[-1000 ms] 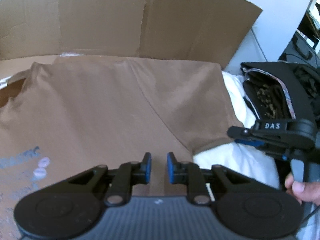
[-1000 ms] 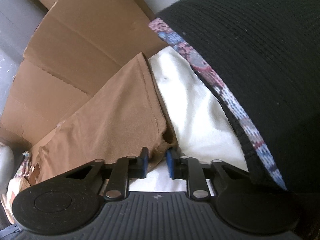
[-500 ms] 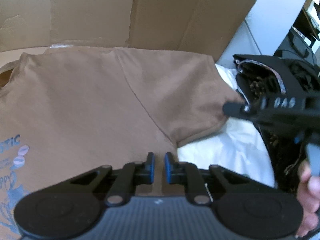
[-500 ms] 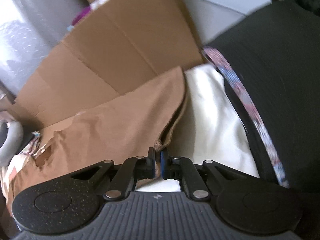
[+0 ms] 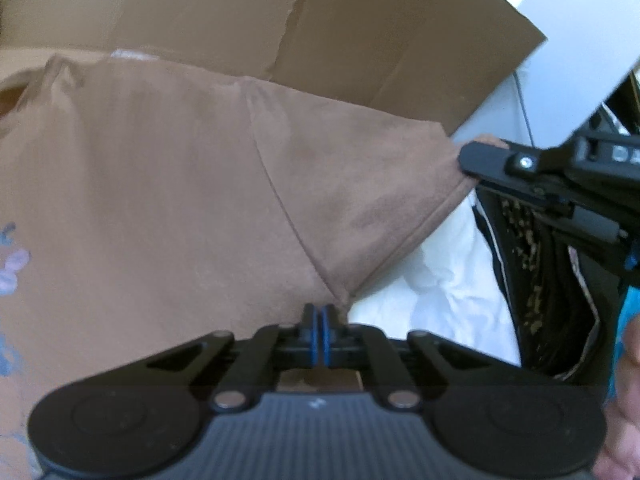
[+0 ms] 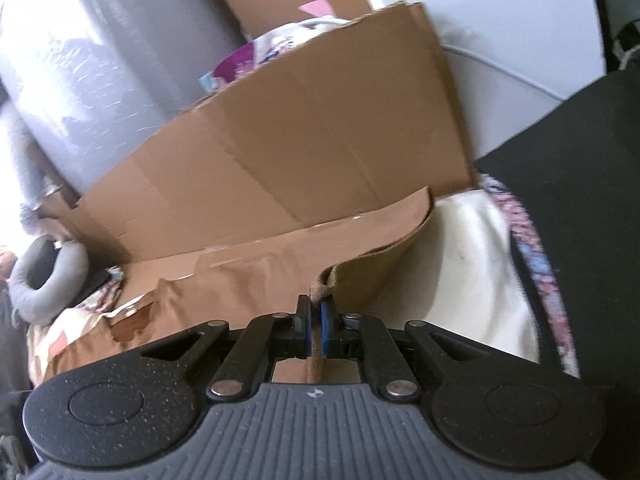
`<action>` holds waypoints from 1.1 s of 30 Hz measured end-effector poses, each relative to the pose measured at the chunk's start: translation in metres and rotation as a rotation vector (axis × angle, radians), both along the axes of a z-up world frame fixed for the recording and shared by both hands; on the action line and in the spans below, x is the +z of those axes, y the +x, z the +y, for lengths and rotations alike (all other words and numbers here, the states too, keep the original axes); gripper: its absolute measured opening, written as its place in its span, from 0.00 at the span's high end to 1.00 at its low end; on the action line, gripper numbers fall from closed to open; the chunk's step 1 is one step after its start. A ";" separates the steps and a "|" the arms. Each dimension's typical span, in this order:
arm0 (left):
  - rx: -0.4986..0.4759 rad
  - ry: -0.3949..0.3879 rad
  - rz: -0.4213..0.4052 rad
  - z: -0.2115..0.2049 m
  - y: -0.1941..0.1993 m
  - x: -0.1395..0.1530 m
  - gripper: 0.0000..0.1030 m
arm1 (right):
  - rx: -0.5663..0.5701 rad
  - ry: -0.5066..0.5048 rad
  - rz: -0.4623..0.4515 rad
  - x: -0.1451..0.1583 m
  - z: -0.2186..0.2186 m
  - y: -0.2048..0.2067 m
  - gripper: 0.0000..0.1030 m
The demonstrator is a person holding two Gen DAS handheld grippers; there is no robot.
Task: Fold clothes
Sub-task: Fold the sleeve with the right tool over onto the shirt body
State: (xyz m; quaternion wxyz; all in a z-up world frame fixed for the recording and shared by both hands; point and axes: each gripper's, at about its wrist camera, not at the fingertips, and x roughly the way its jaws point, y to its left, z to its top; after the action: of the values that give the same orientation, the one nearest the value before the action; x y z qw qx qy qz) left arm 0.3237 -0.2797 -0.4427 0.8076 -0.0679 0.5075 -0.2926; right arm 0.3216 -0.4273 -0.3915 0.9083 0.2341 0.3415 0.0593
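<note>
The brown cotton T-shirt [image 5: 168, 208] lay flat against creased cardboard sheets [image 5: 248, 16]. The left hand-held gripper [image 5: 319, 322] had just closed, pinching its side near the armpit; the right hand-held gripper [image 6: 314, 320] clamped the sleeve hem. Either thin pinch could slip, dropping the sleeve crooked onto white bedding [image 5: 448, 280].

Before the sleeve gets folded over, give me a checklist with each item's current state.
1. Left hand-held gripper shut on the brown t-shirt by the armpit seam: ok; its jaws have just been closing.
2. Right hand-held gripper shut on the sleeve hem: ok, cloth runs between the pads.
3. Sleeve raised off the white cloth: ok.
4. Shirt body flat on the cardboard: cannot tell, the left side is out of view.
5. Black garment apart from the sleeve: ok.
</note>
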 end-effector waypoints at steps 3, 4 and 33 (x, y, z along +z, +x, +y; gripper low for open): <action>0.056 -0.074 0.060 0.008 0.004 -0.009 0.99 | 0.063 0.023 -0.006 0.002 0.010 0.001 0.98; 0.071 -0.097 0.076 0.010 0.004 -0.011 0.99 | 0.088 0.028 -0.006 0.002 0.014 0.002 0.98; 0.294 -0.380 0.258 0.037 0.005 -0.043 0.97 | 0.195 0.255 0.193 -0.026 0.064 -0.004 0.98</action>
State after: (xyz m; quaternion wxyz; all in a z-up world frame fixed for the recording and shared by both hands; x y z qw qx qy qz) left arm 0.3288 -0.2429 -0.4855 0.7427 -0.3280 0.5270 -0.2512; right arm 0.3177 -0.3633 -0.4171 0.8242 0.3179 0.4379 0.1670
